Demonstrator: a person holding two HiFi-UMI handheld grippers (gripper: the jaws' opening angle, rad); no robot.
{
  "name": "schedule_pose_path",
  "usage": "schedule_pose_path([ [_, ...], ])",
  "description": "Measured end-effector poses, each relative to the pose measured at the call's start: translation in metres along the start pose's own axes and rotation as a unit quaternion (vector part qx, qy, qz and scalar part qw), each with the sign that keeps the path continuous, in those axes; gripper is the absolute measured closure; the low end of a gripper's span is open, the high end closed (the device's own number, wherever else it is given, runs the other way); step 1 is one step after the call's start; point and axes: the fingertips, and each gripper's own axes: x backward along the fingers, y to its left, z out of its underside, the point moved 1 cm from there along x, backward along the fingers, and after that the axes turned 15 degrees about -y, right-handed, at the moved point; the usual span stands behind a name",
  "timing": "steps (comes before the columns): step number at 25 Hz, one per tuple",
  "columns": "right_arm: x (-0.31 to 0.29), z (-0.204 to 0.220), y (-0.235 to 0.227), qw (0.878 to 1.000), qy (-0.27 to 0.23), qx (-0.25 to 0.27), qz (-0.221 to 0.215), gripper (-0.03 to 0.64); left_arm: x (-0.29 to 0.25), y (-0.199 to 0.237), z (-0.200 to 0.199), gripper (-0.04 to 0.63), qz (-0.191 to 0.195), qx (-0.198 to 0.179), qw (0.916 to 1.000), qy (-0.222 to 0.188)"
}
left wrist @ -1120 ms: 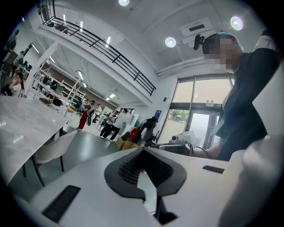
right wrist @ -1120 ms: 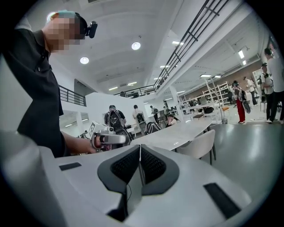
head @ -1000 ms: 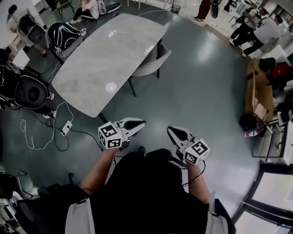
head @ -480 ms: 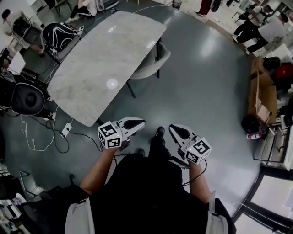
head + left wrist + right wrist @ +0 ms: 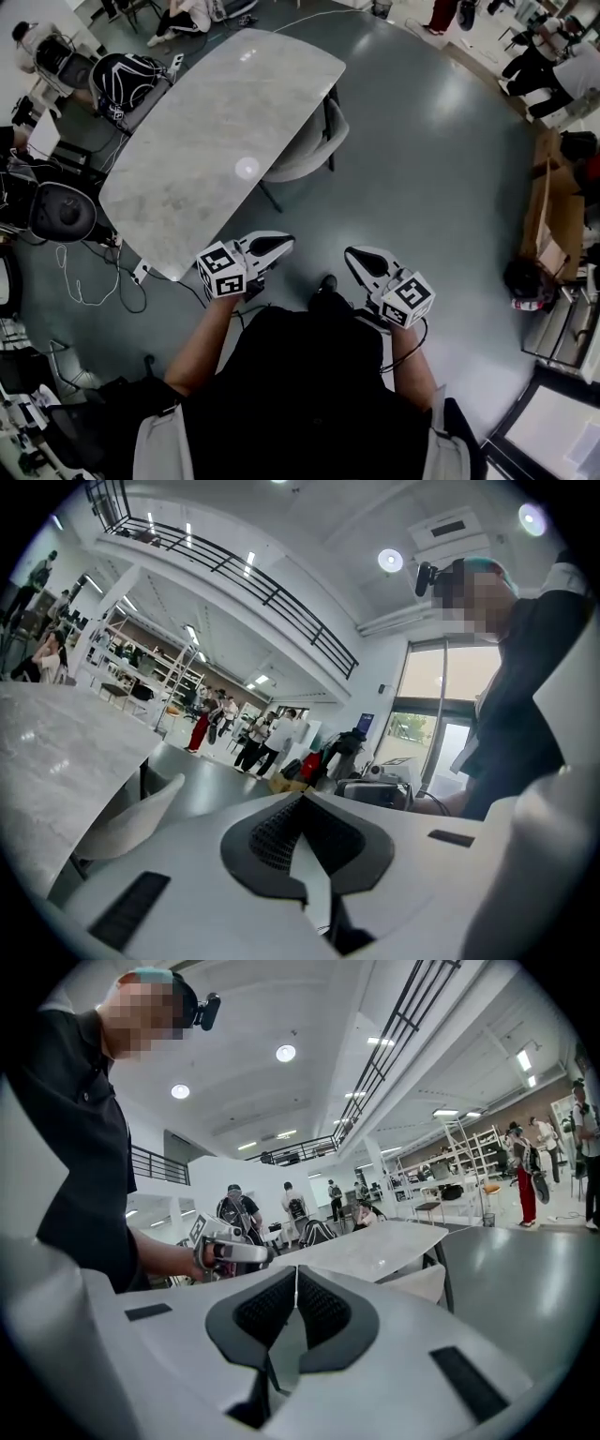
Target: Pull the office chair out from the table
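A white marble table (image 5: pixel 216 141) stands ahead on the left. A pale grey chair (image 5: pixel 314 141) is tucked under the table's right side, well beyond both grippers. In the head view my left gripper (image 5: pixel 279 246) hovers just past the table's near corner, shut and holding nothing. My right gripper (image 5: pixel 358 260) hangs beside it over the grey floor, also shut and holding nothing. The left gripper view shows the chair's shell (image 5: pixel 131 819) beside the table (image 5: pixel 52 752), beyond the shut left gripper (image 5: pixel 302 801). In the right gripper view the chair (image 5: pixel 419 1283) and the table (image 5: pixel 375 1246) lie past the shut right gripper (image 5: pixel 296 1277).
Black chairs with bags (image 5: pixel 127 75) crowd the table's left side. Cables (image 5: pixel 84 281) and a power strip (image 5: pixel 141 272) lie on the floor by the near corner. Cardboard boxes (image 5: pixel 553 216) stand at the right, and people (image 5: pixel 562 66) stand at the far back.
I have stepped forward, so the table's near corner now lies beside my left gripper and the chair is closer. Both grippers stay shut in front of my body.
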Motion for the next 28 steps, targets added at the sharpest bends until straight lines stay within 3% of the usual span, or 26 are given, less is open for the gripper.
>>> schedule_pose_path([
  [6,-0.011,-0.012,-0.06,0.999,0.009,-0.004,-0.043,0.595,-0.058,0.032,-0.017,0.583,-0.028,-0.017,0.9993,-0.016],
  [13,-0.056,-0.021,-0.104,0.997,0.001,0.001,-0.077,0.597,-0.086,0.072,-0.025,0.583,-0.044,-0.029,0.9986,0.006],
  [28,-0.158,-0.017,-0.187,0.995,0.065,-0.01,-0.081,0.597,-0.125,0.198,-0.056,0.583,-0.04,0.006,0.9992,-0.003],
])
